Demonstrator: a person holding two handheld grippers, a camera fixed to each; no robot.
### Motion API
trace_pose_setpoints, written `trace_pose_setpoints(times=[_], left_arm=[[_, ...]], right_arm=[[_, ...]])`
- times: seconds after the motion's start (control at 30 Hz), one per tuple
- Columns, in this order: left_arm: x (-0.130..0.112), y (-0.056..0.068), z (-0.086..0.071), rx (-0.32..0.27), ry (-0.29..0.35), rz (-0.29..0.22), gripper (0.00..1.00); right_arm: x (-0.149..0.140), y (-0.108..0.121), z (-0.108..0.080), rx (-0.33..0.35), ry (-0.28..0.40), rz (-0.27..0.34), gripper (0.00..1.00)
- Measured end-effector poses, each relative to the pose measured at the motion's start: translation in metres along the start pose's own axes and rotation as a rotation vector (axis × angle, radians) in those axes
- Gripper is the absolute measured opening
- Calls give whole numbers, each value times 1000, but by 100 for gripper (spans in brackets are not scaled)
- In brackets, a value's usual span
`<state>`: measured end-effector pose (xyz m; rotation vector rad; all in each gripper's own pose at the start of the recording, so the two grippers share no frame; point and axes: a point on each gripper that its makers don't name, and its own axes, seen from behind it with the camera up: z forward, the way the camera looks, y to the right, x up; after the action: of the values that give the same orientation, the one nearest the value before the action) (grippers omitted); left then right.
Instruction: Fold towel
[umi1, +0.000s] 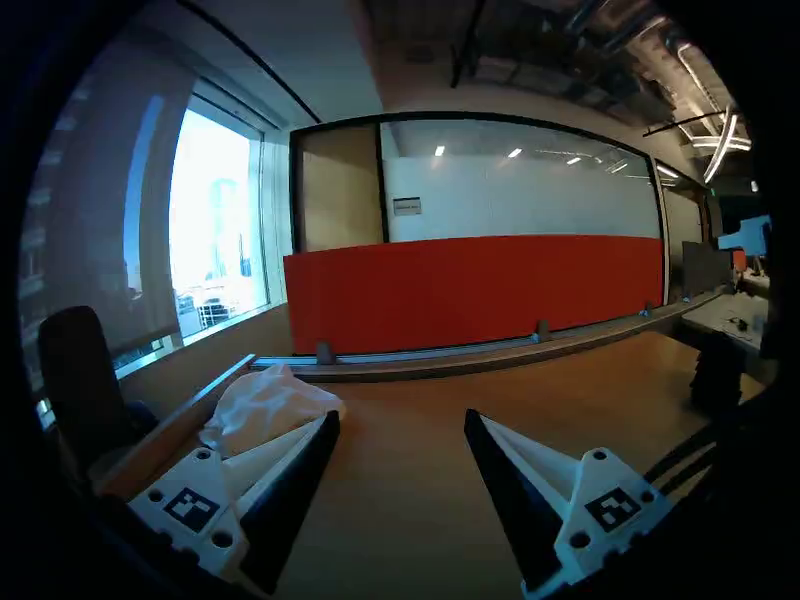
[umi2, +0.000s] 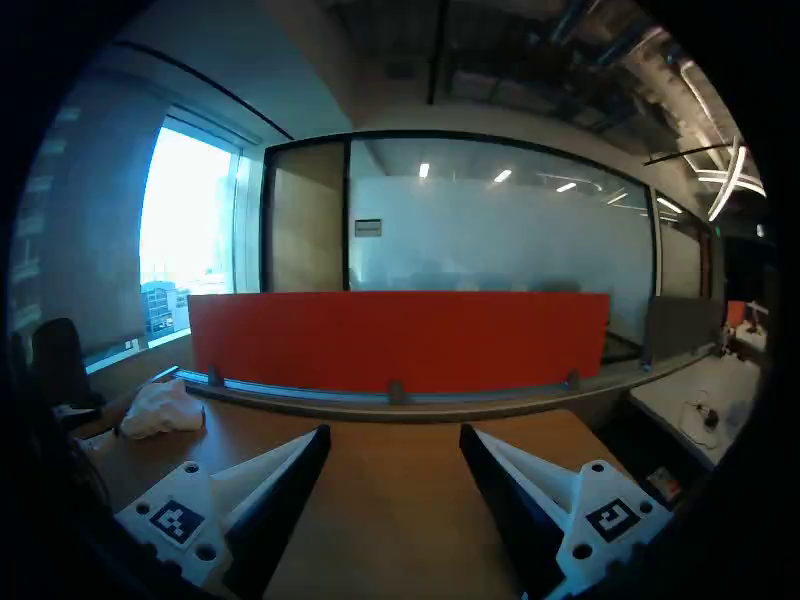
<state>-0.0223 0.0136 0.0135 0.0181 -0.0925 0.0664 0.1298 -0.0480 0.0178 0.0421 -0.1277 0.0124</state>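
One wide wooden desk (umi1: 600, 370) is stretching out before me, and a red divider (umi1: 470, 290) is standing along its far edge. The towel (umi1: 265, 405) is lying as a crumpled white heap on the far left part of the desk, on the window side, not yet spread. My left gripper (umi1: 400, 415) is hanging over the wood with its fingers wide apart, holding nothing; the towel is sitting just beyond its left finger. My right gripper (umi2: 394, 430) is gaping too, empty, well apart from the towel. I am judging that the folding is not begun: next I am needing to reach left, take the heap and lay it flat.
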Motion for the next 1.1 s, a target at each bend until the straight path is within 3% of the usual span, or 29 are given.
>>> trace_pose_setpoints(times=[0.4, 0.63, 1.1], left_arm=[[-48, -7, -1, 29, 33, 7, 93], [-77, -4, 1, 26, 55, 1, 93], [-110, -10, 11, 40, 79, -38, 93]], right_arm=[[-29, -12, 12, 20, -8, -3, 100], [-47, -13, 12, 22, 4, -21, 100], [-74, -15, 18, 29, -2, -57, 100]])
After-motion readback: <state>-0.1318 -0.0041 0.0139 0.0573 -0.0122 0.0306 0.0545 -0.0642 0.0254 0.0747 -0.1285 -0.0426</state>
